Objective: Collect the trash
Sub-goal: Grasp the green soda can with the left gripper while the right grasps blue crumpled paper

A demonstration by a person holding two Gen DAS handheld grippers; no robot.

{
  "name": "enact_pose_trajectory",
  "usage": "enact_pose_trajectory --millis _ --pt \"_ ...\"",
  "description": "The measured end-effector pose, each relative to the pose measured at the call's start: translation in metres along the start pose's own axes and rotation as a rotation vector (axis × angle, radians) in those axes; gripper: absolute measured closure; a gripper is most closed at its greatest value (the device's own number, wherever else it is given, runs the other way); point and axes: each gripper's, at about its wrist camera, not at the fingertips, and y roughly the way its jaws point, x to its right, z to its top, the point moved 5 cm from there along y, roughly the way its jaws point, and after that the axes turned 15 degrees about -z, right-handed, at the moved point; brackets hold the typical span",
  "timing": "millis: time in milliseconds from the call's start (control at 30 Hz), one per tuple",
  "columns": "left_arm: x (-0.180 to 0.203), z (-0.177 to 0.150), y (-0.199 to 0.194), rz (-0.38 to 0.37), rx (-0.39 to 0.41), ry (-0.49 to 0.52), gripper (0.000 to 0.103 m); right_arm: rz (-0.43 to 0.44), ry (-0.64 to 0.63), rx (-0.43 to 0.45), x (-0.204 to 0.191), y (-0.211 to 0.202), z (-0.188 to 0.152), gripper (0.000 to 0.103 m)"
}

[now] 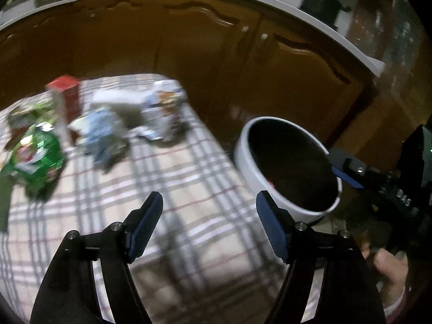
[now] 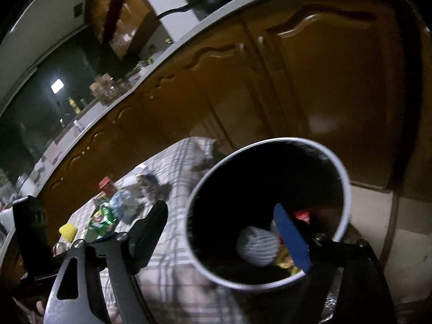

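Some trash already lies in the white bin (image 2: 270,208): a striped ball (image 2: 256,247), a red piece and yellow scraps. More waits on the checked counter (image 1: 167,178): a green wrapper (image 1: 37,156), a red box (image 1: 66,94), and blue and white packs (image 1: 108,129). The left gripper (image 1: 209,226) and right gripper (image 2: 226,232) both stand wide apart and hold nothing. A yellow sponge (image 2: 68,230) sits nearby. Nothing blocks the way.

Your left wrist camera looks steeply down its tool at the checked counter (image 1: 189,167), the bin (image 1: 286,167) at two o'clock. Your right one hangs close over that bin (image 2: 267,199); both share counter and cabinets (image 1: 189,43).
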Motion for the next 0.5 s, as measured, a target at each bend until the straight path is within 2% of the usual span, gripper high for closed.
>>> enact_pose_trajectory --millis 133,500 --pt "-0.024 -0.007 -0.021 0.047 0.029 -0.032 0.03 0.039 -0.017 -0.016 -0.022 0.004 -0.007 0.017" --pt "-0.082 -0.015 -0.065 0.11 0.085 -0.122 0.03 0.107 -0.115 -0.066 -0.088 0.019 -0.026 0.017"
